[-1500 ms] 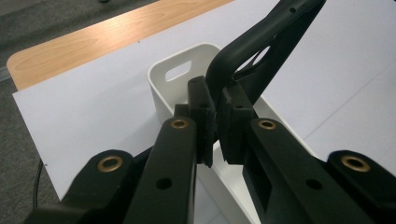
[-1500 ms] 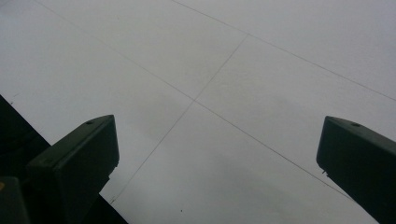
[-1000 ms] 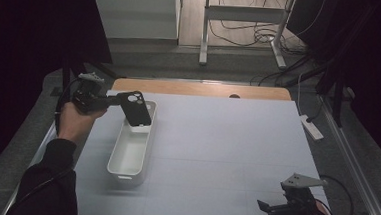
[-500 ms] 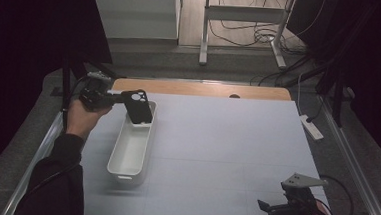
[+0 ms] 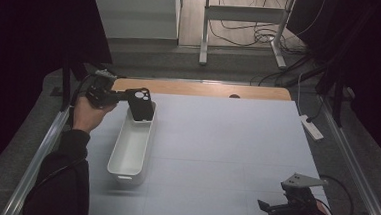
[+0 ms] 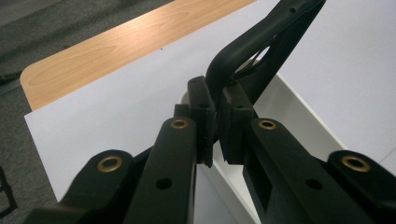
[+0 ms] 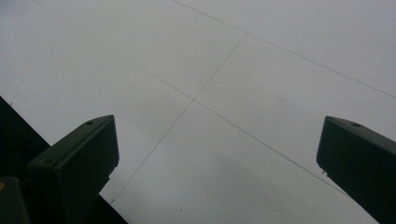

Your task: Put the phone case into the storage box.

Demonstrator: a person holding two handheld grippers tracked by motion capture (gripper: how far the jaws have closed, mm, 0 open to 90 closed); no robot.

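Note:
A black phone case (image 5: 141, 103) with a round camera cut-out hangs over the far end of a long white bin (image 5: 119, 171). My left gripper (image 5: 128, 96) is shut on the case's edge. In the left gripper view the jaws meet at the gripper tip (image 6: 217, 119), pinching the case (image 6: 261, 51) above the bin's rim (image 6: 303, 112). My right gripper (image 5: 265, 207) rests low near the front right corner of the table, open. Its jaws stand wide apart in the right gripper view (image 7: 219, 140), with bare sheet between them.
A pale sheet (image 5: 226, 140) covers the table, and a strip of wooden top (image 5: 204, 89) shows at the far edge. A white power strip (image 5: 311, 127) lies off the right side. Metal rails run along both sides.
My left hand has shifted slightly away from me, and the phone case stays held over the bin's far end. The right gripper has not moved.

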